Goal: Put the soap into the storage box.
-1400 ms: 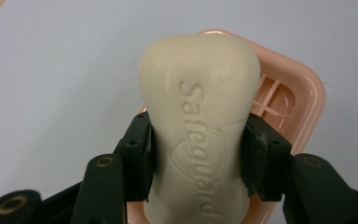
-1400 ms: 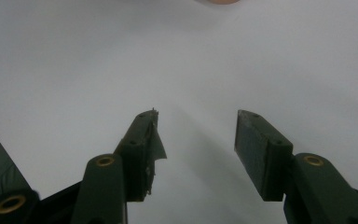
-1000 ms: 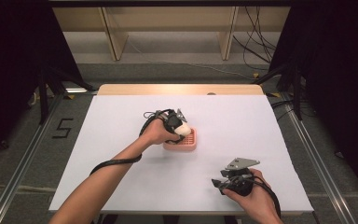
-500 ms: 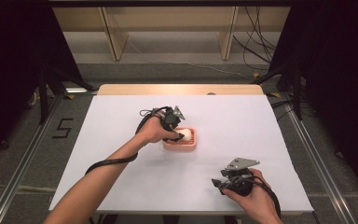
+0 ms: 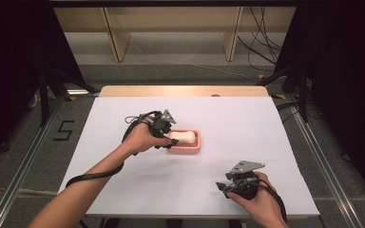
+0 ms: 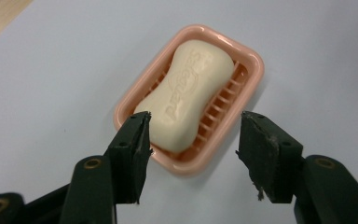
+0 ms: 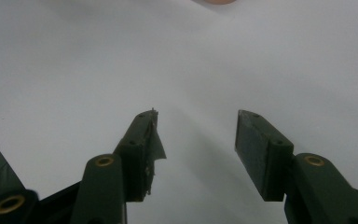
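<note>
soap (image 6: 186, 95): lies in the pink dish (image 6: 249, 65) | left gripper (image 6: 193, 135): just in front of the dish, jaws have just been opening, nothing pinched | dish: on white table (image 6: 51, 70)

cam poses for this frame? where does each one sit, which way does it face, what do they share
High view: fixed above the near edge, facing forward and down on the white table; both forearms, left tongs, right tongs.
Left gripper view: rides the left tongs, facing down at the soap in the pink dish; open jaws, nothing between.
Right gripper view: rides the right tongs, facing bare table; open jaws.
Shared: soap and dish in the high and left gripper views.
</note>
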Demonstrator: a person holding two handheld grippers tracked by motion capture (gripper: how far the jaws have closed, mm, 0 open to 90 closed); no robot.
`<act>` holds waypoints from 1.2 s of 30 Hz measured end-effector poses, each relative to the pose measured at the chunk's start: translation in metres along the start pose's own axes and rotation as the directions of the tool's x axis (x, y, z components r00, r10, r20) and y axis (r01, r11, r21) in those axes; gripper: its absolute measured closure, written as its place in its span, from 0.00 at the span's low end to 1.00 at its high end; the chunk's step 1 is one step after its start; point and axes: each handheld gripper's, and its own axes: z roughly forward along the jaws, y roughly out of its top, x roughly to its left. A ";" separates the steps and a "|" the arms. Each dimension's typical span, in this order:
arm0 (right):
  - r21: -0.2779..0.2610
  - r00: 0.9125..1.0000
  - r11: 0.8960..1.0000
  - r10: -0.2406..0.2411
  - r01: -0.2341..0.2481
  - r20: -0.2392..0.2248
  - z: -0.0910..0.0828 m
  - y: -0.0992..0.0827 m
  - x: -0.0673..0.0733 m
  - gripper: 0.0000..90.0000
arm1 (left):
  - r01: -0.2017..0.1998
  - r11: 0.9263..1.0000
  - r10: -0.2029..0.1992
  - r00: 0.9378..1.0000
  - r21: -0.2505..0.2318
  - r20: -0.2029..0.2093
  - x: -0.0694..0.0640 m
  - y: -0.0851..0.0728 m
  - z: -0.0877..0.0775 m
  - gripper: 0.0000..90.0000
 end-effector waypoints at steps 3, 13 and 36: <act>-0.016 1.000 1.000 0.007 -0.007 0.004 0.002 -0.001 0.000 0.55 | 0.025 0.999 -0.026 1.000 -0.029 -0.016 -0.002 -0.013 -0.008 0.47; -0.006 1.000 1.000 0.006 -0.006 0.005 0.001 -0.001 0.000 0.55 | 0.065 0.997 -0.065 0.998 -0.031 -0.018 -0.007 -0.056 -0.035 0.46; -0.018 1.000 1.000 -0.003 0.003 0.007 0.006 -0.001 0.001 0.53 | 0.205 0.976 -0.210 0.975 -0.068 -0.072 -0.043 -0.188 -0.066 0.47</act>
